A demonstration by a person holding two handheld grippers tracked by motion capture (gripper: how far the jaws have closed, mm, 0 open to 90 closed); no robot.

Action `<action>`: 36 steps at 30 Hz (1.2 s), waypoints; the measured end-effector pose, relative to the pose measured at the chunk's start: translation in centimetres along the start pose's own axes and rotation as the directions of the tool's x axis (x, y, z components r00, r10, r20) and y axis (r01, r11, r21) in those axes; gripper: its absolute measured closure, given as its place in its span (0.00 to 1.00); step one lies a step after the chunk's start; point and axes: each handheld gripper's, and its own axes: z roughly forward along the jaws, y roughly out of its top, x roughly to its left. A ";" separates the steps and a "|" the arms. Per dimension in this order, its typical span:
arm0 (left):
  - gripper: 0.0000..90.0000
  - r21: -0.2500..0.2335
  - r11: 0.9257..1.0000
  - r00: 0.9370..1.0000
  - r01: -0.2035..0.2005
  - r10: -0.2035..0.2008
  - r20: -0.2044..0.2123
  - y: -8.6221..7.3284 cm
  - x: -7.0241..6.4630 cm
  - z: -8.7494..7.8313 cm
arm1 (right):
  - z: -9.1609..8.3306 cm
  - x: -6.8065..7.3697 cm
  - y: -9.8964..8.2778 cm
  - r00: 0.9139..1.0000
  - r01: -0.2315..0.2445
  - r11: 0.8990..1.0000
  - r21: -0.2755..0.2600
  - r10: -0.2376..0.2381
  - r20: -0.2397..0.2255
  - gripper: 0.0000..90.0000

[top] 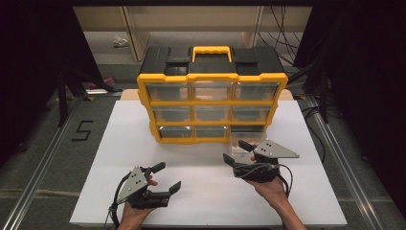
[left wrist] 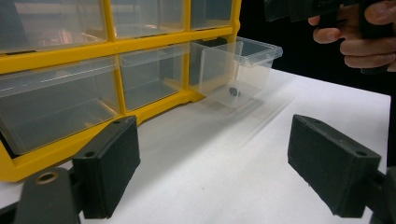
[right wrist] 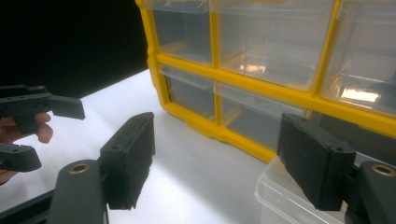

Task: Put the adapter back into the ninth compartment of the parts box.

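High view gives me the white table [top: 143, 143] first, its near edge cut off where my forearms come in from the bottom. On it stands the yellow organizer [top: 212, 103] with its grid of clear drawers; its black top and yellow handle [top: 211, 51] sit toward the dark back of the room, where I can make out little. The bottom-right drawer [top: 245, 142] is pulled out onto the table, but it is so transparent from above that I can hardly trace its edges; the left gripper view shows it better [left wrist: 238, 70], with a small dark item [left wrist: 234, 91] inside that I cannot identify. My right gripper [top: 238, 152] hangs just beside that drawer, jaws spread and pressing on nothing; in the right gripper view one corner of the drawer [right wrist: 285, 198] shows low between them, the rest cut off. My left gripper [top: 167, 177] rests well apart from the organizer, jaws spread wide with bare table between
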 end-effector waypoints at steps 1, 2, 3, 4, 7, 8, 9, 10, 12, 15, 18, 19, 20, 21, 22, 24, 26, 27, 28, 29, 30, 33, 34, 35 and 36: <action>0.19 0.000 1.000 1.000 0.000 0.000 0.000 0.0 0.0 0.0 | -0.1 0.0 0.0 1.000 0.000 1.000 -0.004 0.000 -0.002 0.32; 0.19 0.000 1.000 1.000 0.000 0.000 0.000 0.0 0.0 0.0 | -0.1 0.0 -0.1 1.000 -0.001 1.000 -0.005 0.001 -0.003 0.32; 0.19 0.000 1.000 1.000 0.001 -0.001 0.000 0.0 0.0 0.0 | -0.1 0.1 -0.1 1.000 -0.001 1.000 -0.006 0.001 -0.007 0.31; 0.19 0.000 1.000 1.000 0.000 0.000 0.000 0.0 0.0 0.0 | -0.2 0.1 -0.2 1.000 -0.001 1.000 -0.008 0.001 -0.010 0.31; 0.19 0.000 1.000 1.000 -0.001 0.001 -0.001 0.0 0.0 0.0 | -0.2 0.2 -0.3 1.000 0.004 1.000 -0.009 -0.004 -0.015 0.31; 0.19 0.000 1.000 1.000 -0.001 0.001 -0.001 0.0 0.0 0.0 | -0.2 0.3 -0.4 1.000 0.007 1.000 -0.010 -0.007 -0.016 0.31; 0.19 0.000 1.000 1.000 -0.001 0.001 -0.001 0.0 0.0 0.0 | -0.3 0.3 -0.5 1.000 0.011 1.000 -0.011 -0.011 -0.016 0.31; 0.19 0.000 1.000 1.000 -0.001 0.001 -0.001 0.0 0.0 0.0 | -0.3 0.4 -0.5 1.000 0.013 1.000 -0.013 -0.013 -0.015 0.31; 0.19 -0.001 1.000 1.000 -0.001 0.001 -0.001 0.0 0.0 0.0 | -0.4 0.4 -0.7 1.000 0.014 1.000 -0.017 -0.014 -0.016 0.31; 0.19 -0.001 1.000 1.000 -0.001 0.001 -0.001 0.0 0.0 0.0 | -0.5 0.4 -1.0 1.000 0.011 1.000 -0.026 -0.011 -0.019 0.30; 0.19 0.000 1.000 1.000 -0.002 0.002 -0.001 0.0 -0.1 0.0 | -0.7 0.4 -1.3 1.000 0.016 0.999 -0.035 -0.016 -0.017 0.27; 0.19 0.000 1.000 1.000 -0.001 0.001 -0.001 0.0 -0.1 0.0 | -0.7 0.4 -1.4 1.000 0.011 0.999 -0.035 -0.011 -0.019 0.27; 0.19 0.001 1.000 1.000 -0.001 0.001 0.000 0.0 0.0 0.0 | -0.8 0.4 -1.5 1.000 0.013 0.999 -0.039 -0.014 -0.016 0.26; 0.19 0.000 1.000 1.000 -0.001 0.001 0.000 0.0 -0.1 0.0 | -0.9 0.4 -1.6 1.000 0.015 0.999 -0.041 -0.015 -0.015 0.26; 0.19 0.000 1.000 1.000 -0.001 0.001 0.000 0.0 -0.1 0.0 | -1.0 0.4 -1.7 1.000 0.015 0.999 -0.042 -0.015 -0.014 0.25; 0.19 0.000 1.000 1.000 -0.002 0.002 0.001 0.0 -0.1 0.0 | -1.1 0.4 -2.0 1.000 0.012 0.999 -0.044 -0.012 -0.013 0.25; 0.19 0.001 1.000 1.000 -0.002 0.002 0.001 0.0 -0.1 0.0 | -1.3 0.4 -2.2 1.000 0.011 0.999 -0.047 -0.011 -0.006 0.24; 0.19 0.001 1.000 1.000 -0.002 0.002 0.001 0.0 -0.1 0.0 | -1.4 0.4 -2.4 1.000 0.012 0.999 -0.045 -0.012 -0.002 0.24; 0.19 0.001 1.000 1.000 -0.001 0.001 0.001 0.0 -0.1 0.0 | -1.5 0.3 -2.5 1.000 0.013 0.999 -0.047 -0.013 0.001 0.24; 0.19 0.001 1.000 1.000 0.000 0.000 0.002 0.0 -0.1 0.0 | -1.6 0.3 -2.6 1.000 0.009 0.999 -0.047 -0.008 0.005 0.24; 0.19 0.002 1.000 1.000 0.000 0.000 0.002 0.0 0.0 0.0 | -1.6 0.3 -2.7 1.000 0.007 0.999 -0.050 -0.006 0.009 0.23; 0.19 0.005 1.000 1.000 -0.002 0.002 0.004 0.0 -0.1 0.1 | -1.9 0.1 -3.0 1.000 0.000 0.999 -0.051 0.000 0.013 0.23; 0.19 0.006 1.000 1.000 -0.001 0.001 0.004 0.0 -0.1 0.1 | -2.0 0.1 -3.1 1.000 0.000 0.999 -0.052 0.001 0.018 0.23; 0.19 0.007 1.000 1.000 -0.001 0.001 0.005 -0.1 -0.1 0.1 | -2.1 0.0 -3.2 1.000 -0.001 0.998 -0.056 0.002 0.020 0.23; 0.19 0.007 1.000 1.000 -0.001 0.001 0.005 -0.1 -0.1 0.1 | -2.2 0.0 -3.3 1.000 -0.004 0.998 -0.060 0.005 0.022 0.23</action>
